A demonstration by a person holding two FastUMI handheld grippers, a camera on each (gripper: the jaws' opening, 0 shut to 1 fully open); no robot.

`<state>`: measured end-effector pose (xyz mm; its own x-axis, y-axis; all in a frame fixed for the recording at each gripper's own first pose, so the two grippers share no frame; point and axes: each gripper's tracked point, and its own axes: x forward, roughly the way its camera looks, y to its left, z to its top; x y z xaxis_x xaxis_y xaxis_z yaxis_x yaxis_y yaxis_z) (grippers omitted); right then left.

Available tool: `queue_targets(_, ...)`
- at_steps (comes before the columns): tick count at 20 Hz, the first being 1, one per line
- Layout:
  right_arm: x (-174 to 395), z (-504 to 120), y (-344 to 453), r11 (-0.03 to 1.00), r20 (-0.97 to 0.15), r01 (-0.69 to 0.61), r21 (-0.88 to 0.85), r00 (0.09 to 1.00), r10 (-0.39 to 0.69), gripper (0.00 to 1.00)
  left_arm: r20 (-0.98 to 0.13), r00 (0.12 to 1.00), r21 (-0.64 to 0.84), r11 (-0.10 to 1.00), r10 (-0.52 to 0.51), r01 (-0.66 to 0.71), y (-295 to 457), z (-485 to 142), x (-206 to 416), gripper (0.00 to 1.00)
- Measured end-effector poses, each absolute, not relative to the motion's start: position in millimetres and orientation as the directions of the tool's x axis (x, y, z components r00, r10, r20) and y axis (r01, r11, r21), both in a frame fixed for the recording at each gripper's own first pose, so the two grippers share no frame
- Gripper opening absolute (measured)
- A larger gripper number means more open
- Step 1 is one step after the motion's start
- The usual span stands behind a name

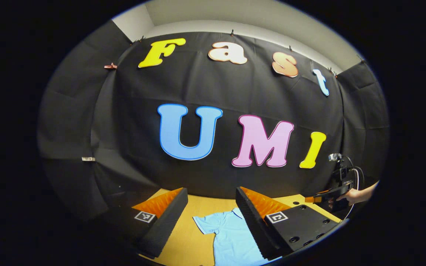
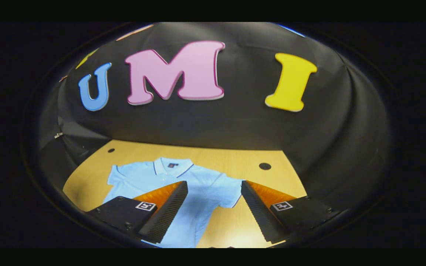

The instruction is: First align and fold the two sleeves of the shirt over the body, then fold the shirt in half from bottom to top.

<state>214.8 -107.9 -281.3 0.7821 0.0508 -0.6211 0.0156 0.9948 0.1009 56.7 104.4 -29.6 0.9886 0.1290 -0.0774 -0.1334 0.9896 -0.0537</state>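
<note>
A light blue polo shirt [image 2: 183, 184] lies flat on the wooden table [image 2: 235, 157], collar toward the booth wall, both short sleeves spread out to the sides. My right gripper [image 2: 213, 190] hovers open above the shirt's right half, its sleeve [image 2: 231, 192] showing between the fingers. In the left gripper view the same shirt [image 1: 227, 232] lies below my open left gripper [image 1: 211, 197], with one sleeve [image 1: 203, 223] pointing left. Nothing sits between either pair of fingers. At the far right of the left gripper view, a hand holds the other gripper [image 1: 324, 197] above the table.
The table [image 1: 194, 210] ends at the black cloth wall behind it. Two dark round holes [image 2: 264, 166] mark the tabletop near the far edge. Bare wood surrounds the shirt on both sides.
</note>
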Motion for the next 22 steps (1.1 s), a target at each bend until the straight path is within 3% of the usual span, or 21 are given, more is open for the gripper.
queue_targets(8,271.6,-440.3,-131.6,0.989,-0.805,0.039,0.144,0.586,0.094,0.98,-0.223,0.947,-0.027,0.969,0.232,-0.244,88.0,-75.4,91.1,0.93)
queue_targets(16,284.5,-486.7,-146.7,0.988,-0.85,0.103,0.119,0.524,0.048,0.99,-0.277,0.906,0.003,0.943,0.321,-0.333,106.6,-89.0,86.3,0.93)
queue_targets(17,284.2,-483.9,-146.8,0.987,-0.851,0.109,0.114,0.523,0.041,0.95,-0.287,0.903,-0.005,0.942,0.32,-0.336,106.6,-92.4,86.1,0.93)
queue_targets(18,283.9,-486.6,-146.2,0.988,-0.853,0.105,0.112,0.52,0.041,0.99,-0.294,0.902,-0.007,0.943,0.316,-0.333,105.9,-93.3,85.6,0.93)
queue_targets(20,284.9,-484.7,-140.8,0.989,-0.848,0.084,0.122,0.527,0.06,0.9,-0.297,0.901,0.009,0.945,0.316,-0.328,106.3,-94.4,85.5,0.93)
queue_targets(22,287.2,-482.8,-132.9,0.984,-0.842,0.087,0.155,0.533,0.085,0.44,-0.299,0.902,0.029,0.948,0.31,-0.316,105.0,-93.7,85.0,0.93)
